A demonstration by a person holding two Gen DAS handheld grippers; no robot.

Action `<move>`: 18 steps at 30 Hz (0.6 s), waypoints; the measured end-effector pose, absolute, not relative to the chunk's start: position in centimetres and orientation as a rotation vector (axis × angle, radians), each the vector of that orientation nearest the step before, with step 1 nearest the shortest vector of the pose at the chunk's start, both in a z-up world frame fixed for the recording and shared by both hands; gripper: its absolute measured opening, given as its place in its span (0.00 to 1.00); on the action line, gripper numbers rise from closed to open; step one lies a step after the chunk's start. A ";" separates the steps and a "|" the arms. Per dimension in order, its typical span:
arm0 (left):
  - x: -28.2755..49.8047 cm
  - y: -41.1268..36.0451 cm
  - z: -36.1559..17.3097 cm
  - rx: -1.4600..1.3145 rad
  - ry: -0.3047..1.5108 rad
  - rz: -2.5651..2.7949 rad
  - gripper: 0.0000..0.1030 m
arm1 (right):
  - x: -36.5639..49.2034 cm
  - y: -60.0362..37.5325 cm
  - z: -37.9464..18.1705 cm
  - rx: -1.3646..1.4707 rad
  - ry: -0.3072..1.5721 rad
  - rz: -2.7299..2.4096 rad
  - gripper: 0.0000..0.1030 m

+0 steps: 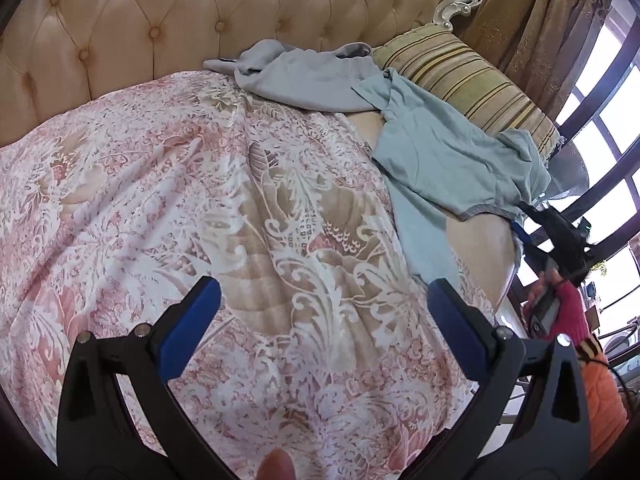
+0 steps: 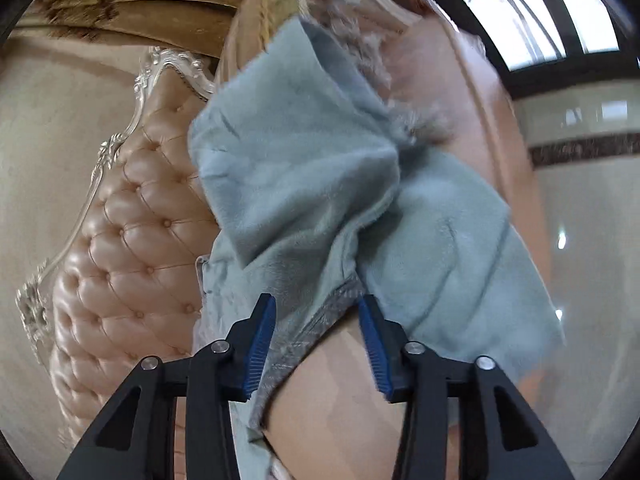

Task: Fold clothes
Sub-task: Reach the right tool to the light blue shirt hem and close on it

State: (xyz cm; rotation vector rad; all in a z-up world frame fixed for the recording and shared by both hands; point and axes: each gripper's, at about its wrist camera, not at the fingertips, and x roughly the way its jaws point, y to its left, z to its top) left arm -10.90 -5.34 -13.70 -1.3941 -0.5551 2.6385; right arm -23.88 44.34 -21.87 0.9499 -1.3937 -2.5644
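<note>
Clothes, left wrist view: two soft crumpled garments, a pale green one (image 1: 448, 156) and a grey ribbed-knit one (image 1: 308, 80), lie at the far right of the floral lace bedspread (image 1: 180, 200) beside one striped pillow (image 1: 472, 84); left gripper (image 1: 320, 296) hovers over the lace, jaws wide apart, empty. Right wrist view: right gripper (image 2: 318, 322) has its ridged blue pads (image 2: 262, 344) apart, the green garment's grey woven hem (image 2: 304, 344) between them, tufted headboard (image 2: 132, 232) behind

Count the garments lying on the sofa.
2. A grey garment lies crumpled against the tufted backrest; a light blue garment lies beside the striped cushion, its grey hem between the right gripper's open jaws. Others may be hidden.
</note>
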 end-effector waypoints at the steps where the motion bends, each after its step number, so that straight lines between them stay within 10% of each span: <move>1: -10.9 -5.3 -13.8 -1.401 -0.553 2.638 1.00 | -23.6 44.5 -21.6 0.939 -1.367 -2.582 0.45; 11: -10.9 -5.6 -14.7 -1.447 -0.592 2.621 1.00 | -26.1 45.4 -21.9 1.006 -1.236 -2.612 0.40; 14: -11.0 -5.8 -14.9 -1.461 -0.599 2.620 1.00 | -26.2 45.3 -21.9 1.031 -1.171 -2.645 0.12; 18: -11.1 -6.0 -15.2 -1.486 -0.610 2.615 1.00 | -25.8 44.8 -21.1 1.027 -1.056 -2.684 0.07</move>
